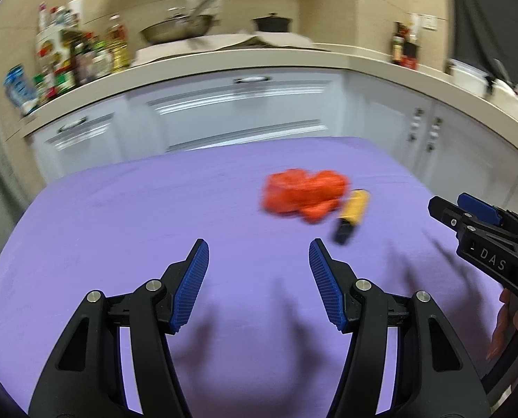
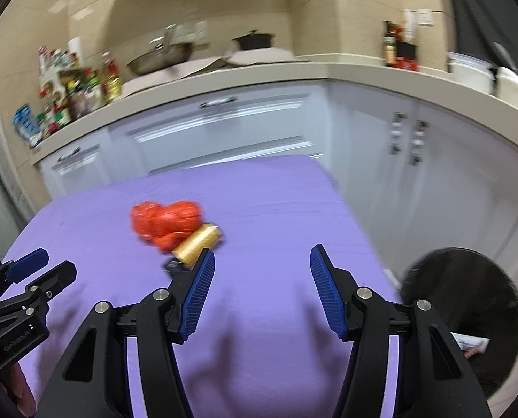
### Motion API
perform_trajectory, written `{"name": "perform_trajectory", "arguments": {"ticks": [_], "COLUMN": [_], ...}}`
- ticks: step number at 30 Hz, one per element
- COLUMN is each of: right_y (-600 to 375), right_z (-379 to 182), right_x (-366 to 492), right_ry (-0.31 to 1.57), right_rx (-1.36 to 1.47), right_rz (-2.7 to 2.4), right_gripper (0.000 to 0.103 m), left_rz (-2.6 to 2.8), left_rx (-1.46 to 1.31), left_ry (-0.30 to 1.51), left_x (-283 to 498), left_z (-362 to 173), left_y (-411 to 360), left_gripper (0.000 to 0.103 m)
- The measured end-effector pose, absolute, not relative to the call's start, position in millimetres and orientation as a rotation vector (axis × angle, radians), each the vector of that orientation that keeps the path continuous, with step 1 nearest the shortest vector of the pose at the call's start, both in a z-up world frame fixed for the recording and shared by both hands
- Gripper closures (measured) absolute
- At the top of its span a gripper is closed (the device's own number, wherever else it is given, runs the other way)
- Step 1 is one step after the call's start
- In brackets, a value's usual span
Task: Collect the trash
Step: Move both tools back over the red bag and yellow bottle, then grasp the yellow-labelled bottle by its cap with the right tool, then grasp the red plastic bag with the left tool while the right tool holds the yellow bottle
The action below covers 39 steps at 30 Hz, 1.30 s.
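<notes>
A crumpled red wrapper (image 1: 304, 191) lies on the purple table (image 1: 119, 216), with a yellow tube with a black cap (image 1: 351, 214) touching its right side. My left gripper (image 1: 259, 254) is open and empty, hovering above the table short of both. In the right wrist view the red wrapper (image 2: 166, 221) and the yellow tube (image 2: 198, 242) sit ahead and left of my right gripper (image 2: 262, 261), which is open and empty. A black round trash bin (image 2: 468, 313) stands beside the table's right edge, with a bit of paper inside.
My right gripper shows at the right edge of the left wrist view (image 1: 468, 223); my left gripper shows at the left edge of the right wrist view (image 2: 32, 278). White cabinets (image 1: 241, 111) and a cluttered counter (image 1: 224, 55) stand beyond the table.
</notes>
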State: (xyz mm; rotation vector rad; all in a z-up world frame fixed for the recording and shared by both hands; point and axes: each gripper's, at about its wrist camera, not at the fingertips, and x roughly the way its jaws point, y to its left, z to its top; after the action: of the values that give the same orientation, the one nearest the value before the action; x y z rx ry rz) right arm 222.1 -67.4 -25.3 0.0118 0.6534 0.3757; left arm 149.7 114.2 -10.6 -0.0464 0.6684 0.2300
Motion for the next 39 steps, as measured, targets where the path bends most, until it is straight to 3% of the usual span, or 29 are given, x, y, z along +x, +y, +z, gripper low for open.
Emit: {"name": "perform_trajectory", "arguments": {"ticks": [14, 28, 30, 37, 39], "right_y": [6, 6, 2, -1, -1], "right_z": [-56, -65, -65, -63, -62], "right_x": [254, 265, 264, 264, 263], "right_ry": [0.811, 0.881, 0.879, 0.870, 0.863], "right_rx": [-0.027, -0.069, -0.066, -0.062, -0.062], "right_rz": [0.386, 0.325, 0.320, 0.352, 0.358], "right_gripper": [0.047, 0.047, 0.049, 0.075, 0.078], "left_rz": [0.372, 0.367, 0.371, 0.374, 0.367], "left_rx": [-0.127, -0.170, -0.177, -0.186, -0.186], "left_ry": [0.688, 0.686, 0.688, 0.692, 0.694], "left_x": [128, 129, 128, 128, 129], "left_z": [-25, -29, -29, -32, -32], "left_y": [212, 231, 234, 236, 233], "left_gripper": [0.044, 0.044, 0.044, 0.044, 0.044]}}
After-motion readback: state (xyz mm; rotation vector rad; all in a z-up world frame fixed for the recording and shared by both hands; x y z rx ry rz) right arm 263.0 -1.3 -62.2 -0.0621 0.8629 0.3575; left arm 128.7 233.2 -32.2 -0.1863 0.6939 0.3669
